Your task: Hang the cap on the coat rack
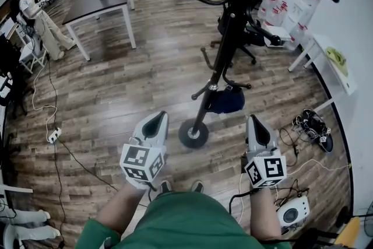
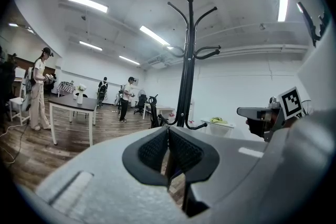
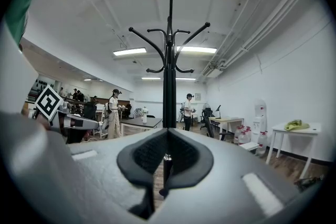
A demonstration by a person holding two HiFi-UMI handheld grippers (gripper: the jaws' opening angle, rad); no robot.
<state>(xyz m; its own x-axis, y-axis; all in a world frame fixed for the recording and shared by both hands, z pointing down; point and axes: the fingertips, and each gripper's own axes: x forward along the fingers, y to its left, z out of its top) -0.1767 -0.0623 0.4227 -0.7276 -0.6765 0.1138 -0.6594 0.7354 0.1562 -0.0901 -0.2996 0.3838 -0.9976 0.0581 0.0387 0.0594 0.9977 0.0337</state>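
Observation:
The black coat rack (image 1: pixel 224 61) stands on a round base (image 1: pixel 193 133) straight ahead of me. A dark blue cap (image 1: pixel 228 101) hangs on one of its low hooks, just right of the pole. My left gripper (image 1: pixel 157 119) is held low, left of the base, its jaws shut with nothing between them. To the right of the base and below the cap, my right gripper (image 1: pixel 254 121) is shut and empty too. Both gripper views look up the coat rack (image 2: pixel 186 60) (image 3: pixel 169 60) past the closed left gripper (image 2: pixel 168 128) and right gripper (image 3: pixel 168 131). The cap is hidden in both.
A dark table (image 1: pixel 99 0) stands at the back left, with a person (image 1: pixel 38 17) beside it. A white table (image 1: pixel 332 67) is on the right. Cables and dark gear (image 1: pixel 315 125) lie on the floor at right, a white device (image 1: pixel 294 213) near my right arm.

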